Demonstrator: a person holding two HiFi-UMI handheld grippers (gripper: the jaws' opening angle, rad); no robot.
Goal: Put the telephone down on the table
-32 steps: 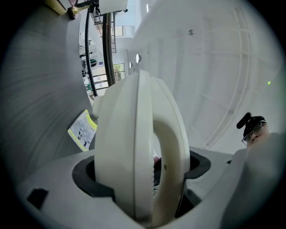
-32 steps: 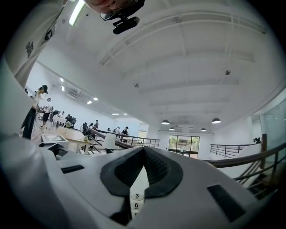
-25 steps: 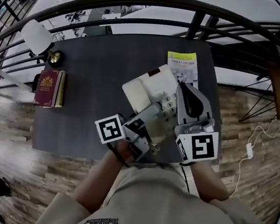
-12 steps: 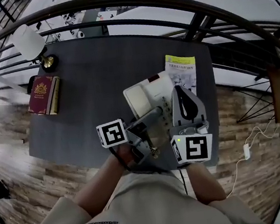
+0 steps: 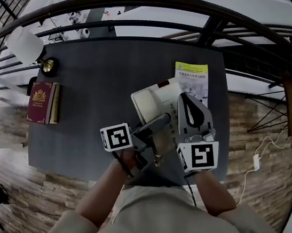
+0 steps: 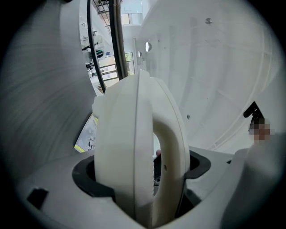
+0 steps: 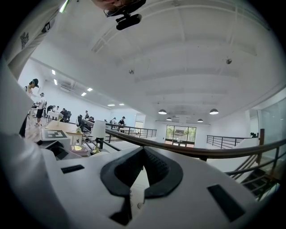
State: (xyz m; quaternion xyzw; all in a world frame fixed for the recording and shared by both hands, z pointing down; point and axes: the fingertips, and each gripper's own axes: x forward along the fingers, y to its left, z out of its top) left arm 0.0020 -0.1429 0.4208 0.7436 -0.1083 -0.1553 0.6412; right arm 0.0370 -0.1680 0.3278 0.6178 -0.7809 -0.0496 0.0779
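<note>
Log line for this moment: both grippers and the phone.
left gripper: shut on telephone | right gripper: jaws together, at telephone's right side | telephone: over table, touchdown unclear

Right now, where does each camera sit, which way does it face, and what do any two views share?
Head view: on the person's head, steeply down on the table; arms, left gripper and right gripper at the phone show.
Left gripper view: on the left gripper, along its jaws, which clamp the phone.
Right gripper view: on the right gripper, level over the railing; jaws together.
Shared: head and right gripper views both show the lamp.
</note>
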